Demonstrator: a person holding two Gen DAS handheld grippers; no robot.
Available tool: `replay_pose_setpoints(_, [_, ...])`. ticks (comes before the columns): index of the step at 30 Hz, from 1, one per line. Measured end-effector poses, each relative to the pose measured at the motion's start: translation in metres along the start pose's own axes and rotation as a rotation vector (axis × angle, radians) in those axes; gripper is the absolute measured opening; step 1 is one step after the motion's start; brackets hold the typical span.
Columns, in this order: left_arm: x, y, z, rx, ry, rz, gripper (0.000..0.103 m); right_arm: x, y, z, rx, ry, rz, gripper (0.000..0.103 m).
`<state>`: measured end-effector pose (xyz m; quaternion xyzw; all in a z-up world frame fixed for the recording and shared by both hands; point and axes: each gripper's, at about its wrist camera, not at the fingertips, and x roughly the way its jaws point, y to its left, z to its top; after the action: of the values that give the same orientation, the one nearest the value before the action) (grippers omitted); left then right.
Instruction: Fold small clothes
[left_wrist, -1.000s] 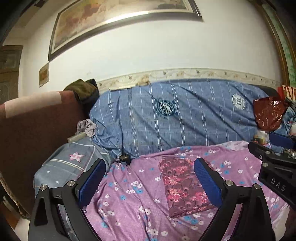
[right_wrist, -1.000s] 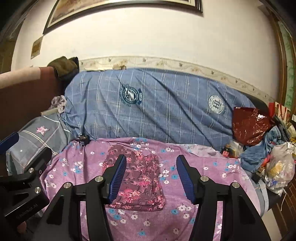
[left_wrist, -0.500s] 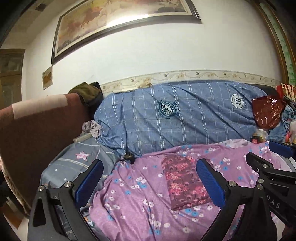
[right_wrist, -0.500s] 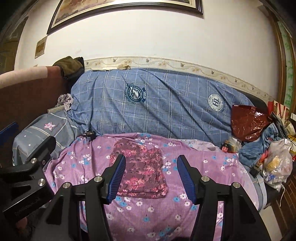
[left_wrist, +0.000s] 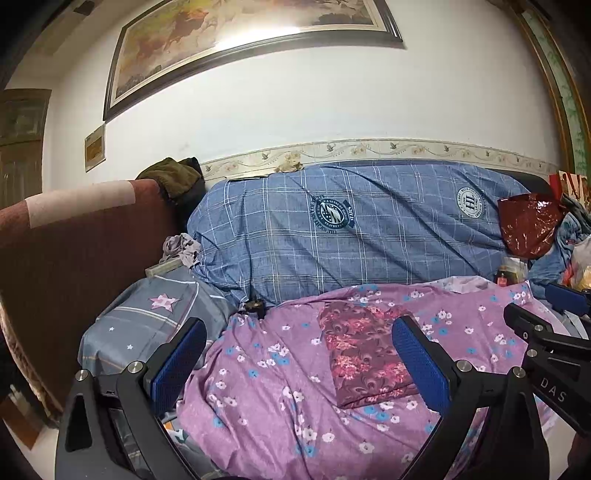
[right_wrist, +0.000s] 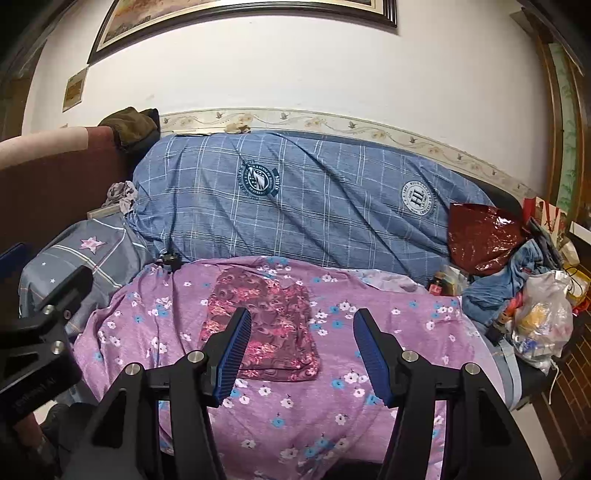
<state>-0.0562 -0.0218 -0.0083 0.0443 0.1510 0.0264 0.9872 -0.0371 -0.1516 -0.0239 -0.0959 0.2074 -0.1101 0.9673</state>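
Both grippers have pulled back from the purple floral sheet (right_wrist: 388, 325); the folded maroon floral garment (right_wrist: 266, 325) lies flat mid-sheet, so this fold looks done. Left gripper (left_wrist: 299, 365) and right gripper (right_wrist: 301, 354) gape empty.

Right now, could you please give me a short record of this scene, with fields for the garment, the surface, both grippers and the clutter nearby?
garment: maroon floral cloth, folded flat into a rough rectangle
surface: purple flowered sheet, garment lying on it near the middle
backdrop: blue plaid quilt bundled along the wall
left gripper: open, nothing between the jaws
right gripper: open, empty, not touching the garment
clutter: dark red shiny bag and clear plastic bag at the right end
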Motion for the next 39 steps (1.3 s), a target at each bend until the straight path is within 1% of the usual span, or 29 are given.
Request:
replay_pose_setpoints(8, [-0.019, -0.001, -0.001, -0.002, -0.007, 0.008, 0.102, -0.007, -0.007, -0.006, 0.015, 0.016, 0.009, 0.059])
replay_pose_setpoints(12, [-0.039, 0.0, -0.001, 0.017, -0.022, 0.022, 0.102, -0.019, -0.009, -0.005, 0.022, 0.008, 0.029, 0.059])
replay_pose_setpoints(14, [-0.049, 0.002, -0.001, 0.011, -0.032, 0.02, 0.102, -0.025, -0.01, -0.003, 0.024, 0.002, 0.038, 0.059])
replay_pose_setpoints(20, [-0.078, 0.003, 0.002, -0.022, -0.076, 0.003, 0.102, -0.053, -0.014, 0.004, 0.027, -0.037, 0.032, 0.059])
replay_pose_setpoints(24, [-0.094, 0.002, 0.006, -0.04, -0.092, -0.041, 0.102, -0.074, -0.02, 0.008, 0.033, -0.065, 0.009, 0.06])
replay_pose_setpoints(28, [-0.109, 0.003, 0.01, -0.034, -0.131, -0.053, 0.102, -0.087, -0.025, 0.013, 0.043, -0.09, -0.005, 0.064])
replay_pose_setpoints(30, [-0.116, 0.006, 0.011, -0.038, -0.142, -0.076, 0.102, -0.096, -0.026, 0.016, 0.046, -0.104, -0.016, 0.064])
replay_pose_setpoints(35, [-0.117, 0.012, 0.018, -0.044, -0.157, -0.109, 0.102, -0.102, -0.02, 0.023, 0.043, -0.098, -0.005, 0.064])
replay_pose_setpoints(36, [-0.115, 0.014, 0.021, -0.048, -0.162, -0.12, 0.102, -0.101, -0.019, 0.026, 0.041, -0.099, -0.005, 0.065])
replay_pose_setpoints(39, [-0.1, 0.017, 0.028, -0.049, -0.164, -0.122, 0.102, -0.091, -0.014, 0.034, 0.03, -0.096, -0.009, 0.067])
